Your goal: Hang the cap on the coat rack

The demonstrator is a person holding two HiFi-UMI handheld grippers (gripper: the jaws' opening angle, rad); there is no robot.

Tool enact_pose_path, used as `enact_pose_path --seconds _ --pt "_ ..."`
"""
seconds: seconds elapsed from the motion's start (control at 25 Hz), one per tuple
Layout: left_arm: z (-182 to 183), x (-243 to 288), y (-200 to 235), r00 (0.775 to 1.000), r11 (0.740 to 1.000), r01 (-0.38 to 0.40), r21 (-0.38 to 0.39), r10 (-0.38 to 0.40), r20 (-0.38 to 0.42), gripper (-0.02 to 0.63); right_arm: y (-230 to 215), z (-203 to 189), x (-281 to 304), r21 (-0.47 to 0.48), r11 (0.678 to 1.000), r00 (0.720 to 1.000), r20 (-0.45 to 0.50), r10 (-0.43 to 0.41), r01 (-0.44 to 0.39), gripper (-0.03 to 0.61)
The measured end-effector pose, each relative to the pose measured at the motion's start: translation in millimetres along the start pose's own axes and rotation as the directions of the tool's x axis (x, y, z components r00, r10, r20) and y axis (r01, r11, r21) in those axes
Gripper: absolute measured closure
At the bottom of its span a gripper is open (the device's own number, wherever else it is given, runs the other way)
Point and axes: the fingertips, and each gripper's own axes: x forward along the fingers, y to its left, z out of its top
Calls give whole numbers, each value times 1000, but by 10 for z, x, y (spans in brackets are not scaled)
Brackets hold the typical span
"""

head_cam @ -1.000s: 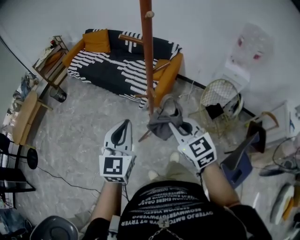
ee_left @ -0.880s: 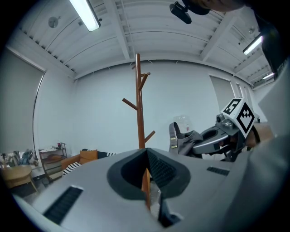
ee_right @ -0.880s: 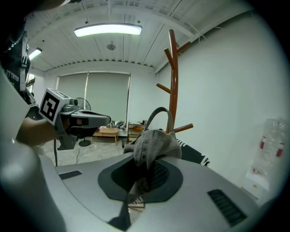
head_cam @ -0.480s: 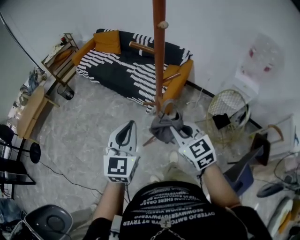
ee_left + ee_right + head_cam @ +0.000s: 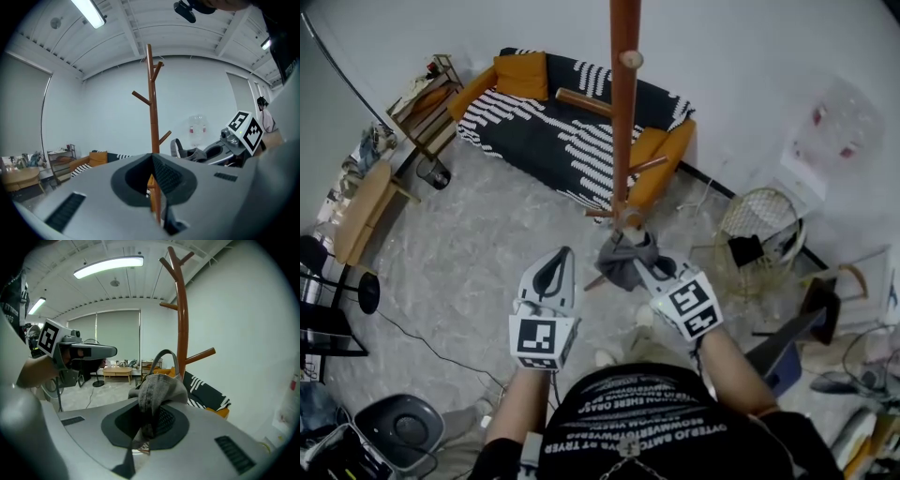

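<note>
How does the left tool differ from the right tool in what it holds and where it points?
The right tool is clamped on the grey cap; the left tool holds nothing. In the head view the right tool slants toward the coat rack, while the left tool points straight ahead, to the left of the rack. Both have their jaws together.

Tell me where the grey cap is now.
In the head view, the grey cap is right of centre, clamped in the right gripper, close to the coat rack pole and on no peg.
</note>
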Motion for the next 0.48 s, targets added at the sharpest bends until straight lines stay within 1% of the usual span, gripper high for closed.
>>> enact_pose_path --seconds 0.08,0.28,0.48 --pt "-12 50 27 1000 1000 -6 9 6 -5 612 -51 -51 83 0 1000 1000 -13 5 -5 565" --pt "-75 111 1 1000 1000 -19 5 19 -19 612 -125 -239 247 -8 1000 999 -47 20 -20 565" --pt "-138 191 -22 999 999 -30 -30 29 -33 612 -210 -379 384 -1 999 995 -91 32 -33 565"
